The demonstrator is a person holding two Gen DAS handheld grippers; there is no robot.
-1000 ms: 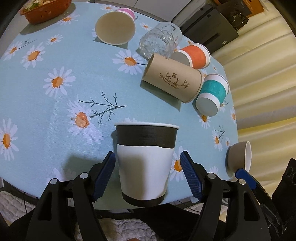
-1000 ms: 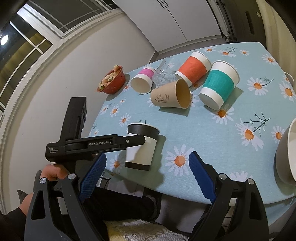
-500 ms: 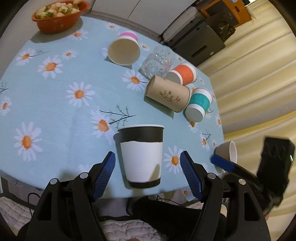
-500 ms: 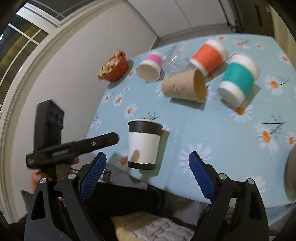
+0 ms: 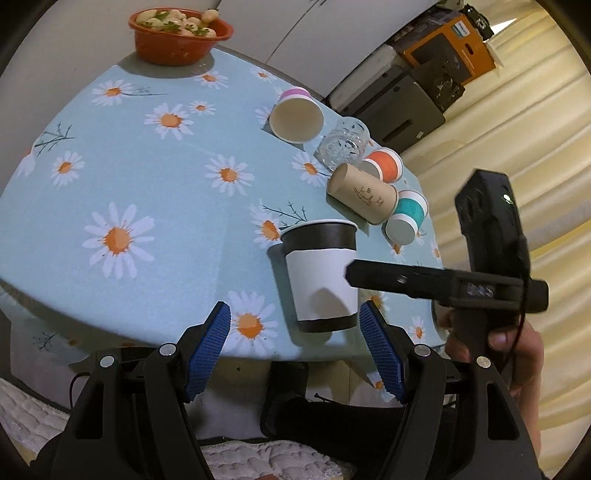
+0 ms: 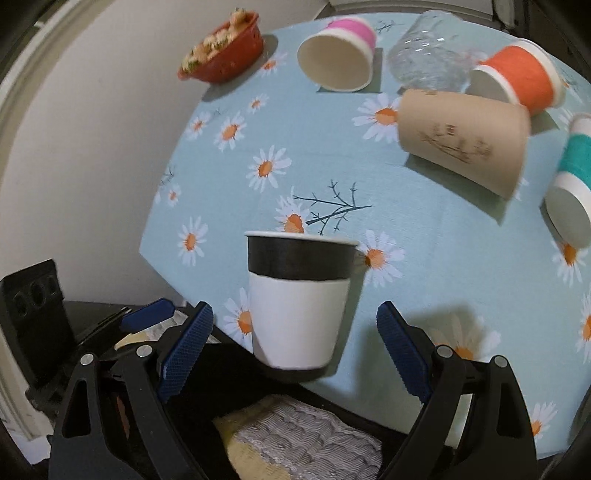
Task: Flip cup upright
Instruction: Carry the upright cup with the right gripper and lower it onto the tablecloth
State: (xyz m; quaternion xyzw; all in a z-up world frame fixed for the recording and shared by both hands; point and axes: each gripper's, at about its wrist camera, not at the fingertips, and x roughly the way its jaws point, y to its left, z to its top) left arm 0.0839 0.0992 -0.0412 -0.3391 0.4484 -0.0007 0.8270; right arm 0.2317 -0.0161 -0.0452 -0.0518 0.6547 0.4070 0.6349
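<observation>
A black-and-white paper cup [image 5: 320,275] stands upright near the table's front edge; it also shows in the right wrist view [image 6: 297,301]. My left gripper [image 5: 295,328] is open and empty, drawn back just in front of the cup. My right gripper [image 6: 291,330] is open, its blue pads on either side of the cup without touching it. The right gripper's body [image 5: 480,277] crosses the left wrist view at the right. Several cups lie on their sides behind: pink [image 5: 295,116], tan [image 5: 362,194], orange [image 5: 382,164], teal [image 5: 406,218].
A clear glass [image 5: 343,146] lies tipped among the cups. A red bowl of food [image 5: 179,33] stands at the far edge. The table wears a light blue daisy cloth [image 5: 147,177]. The left gripper's body [image 6: 33,314] sits low at the left in the right wrist view.
My left gripper has pulled back from the upright cup. My right gripper has swung in close, so the cup now stands between its open fingers.
</observation>
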